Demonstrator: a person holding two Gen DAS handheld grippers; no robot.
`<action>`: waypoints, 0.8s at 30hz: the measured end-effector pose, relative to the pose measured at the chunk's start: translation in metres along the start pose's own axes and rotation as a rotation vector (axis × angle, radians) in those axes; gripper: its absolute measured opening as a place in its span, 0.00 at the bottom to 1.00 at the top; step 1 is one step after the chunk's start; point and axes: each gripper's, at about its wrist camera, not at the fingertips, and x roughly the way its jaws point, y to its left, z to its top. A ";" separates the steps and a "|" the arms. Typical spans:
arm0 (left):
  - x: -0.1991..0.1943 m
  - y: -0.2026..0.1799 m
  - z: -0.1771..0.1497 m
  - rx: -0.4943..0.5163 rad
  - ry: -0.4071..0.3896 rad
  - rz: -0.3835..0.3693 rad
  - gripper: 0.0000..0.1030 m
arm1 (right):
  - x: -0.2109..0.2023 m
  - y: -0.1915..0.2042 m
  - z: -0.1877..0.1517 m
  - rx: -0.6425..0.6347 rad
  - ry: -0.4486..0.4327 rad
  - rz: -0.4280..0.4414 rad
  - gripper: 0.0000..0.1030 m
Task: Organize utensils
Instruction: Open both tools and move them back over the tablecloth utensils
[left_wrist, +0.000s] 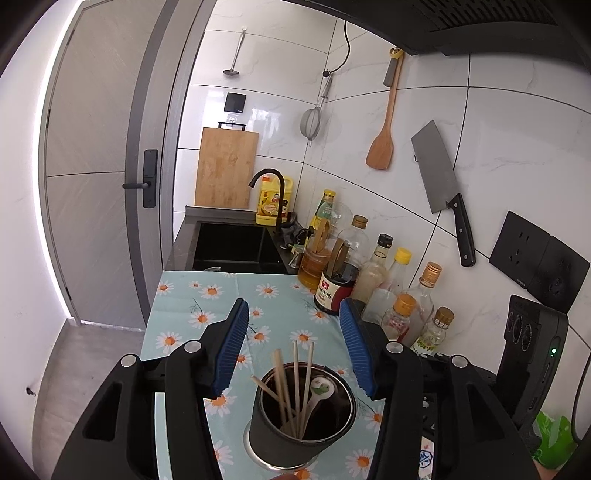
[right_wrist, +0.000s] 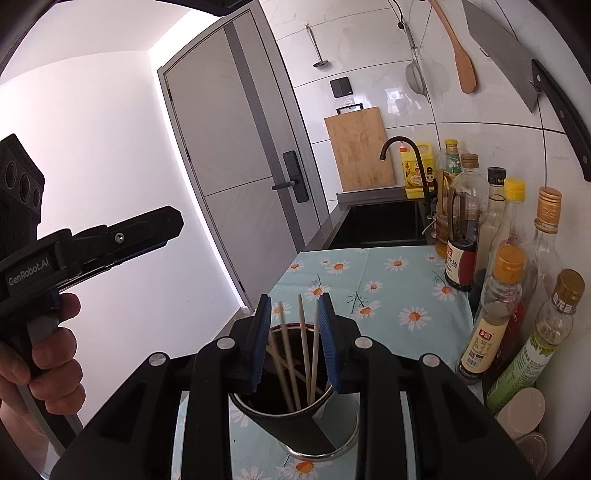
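Observation:
A dark metal utensil cup (left_wrist: 291, 439) stands on the daisy tablecloth (left_wrist: 207, 295), holding several wooden chopsticks (left_wrist: 295, 384) and a white ceramic spoon (left_wrist: 319, 391). My left gripper (left_wrist: 293, 343) is open and empty, jaws wide, just above and behind the cup. In the right wrist view the cup (right_wrist: 295, 424) sits right under my right gripper (right_wrist: 295, 343). Its jaws are partly open around the chopstick tops (right_wrist: 304, 339), touching none that I can see. The left gripper body (right_wrist: 92, 243) and the hand holding it show at the left.
Sauce and oil bottles (left_wrist: 399, 291) line the wall on the right, also in the right wrist view (right_wrist: 509, 280). A black sink (left_wrist: 236, 245) with a faucet lies beyond the cloth. A cleaver (left_wrist: 443, 184), wooden spatula (left_wrist: 384, 125), strainer and cutting board (left_wrist: 225, 170) hang on the wall.

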 end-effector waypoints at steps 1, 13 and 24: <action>-0.002 0.000 0.000 0.001 -0.002 0.000 0.47 | -0.002 0.001 -0.001 -0.001 0.000 0.002 0.27; -0.035 0.008 -0.030 0.056 0.014 0.000 0.30 | -0.012 0.012 -0.035 0.027 0.119 0.088 0.27; -0.045 0.026 -0.085 0.060 0.104 0.027 0.30 | -0.008 0.031 -0.084 0.024 0.339 0.050 0.33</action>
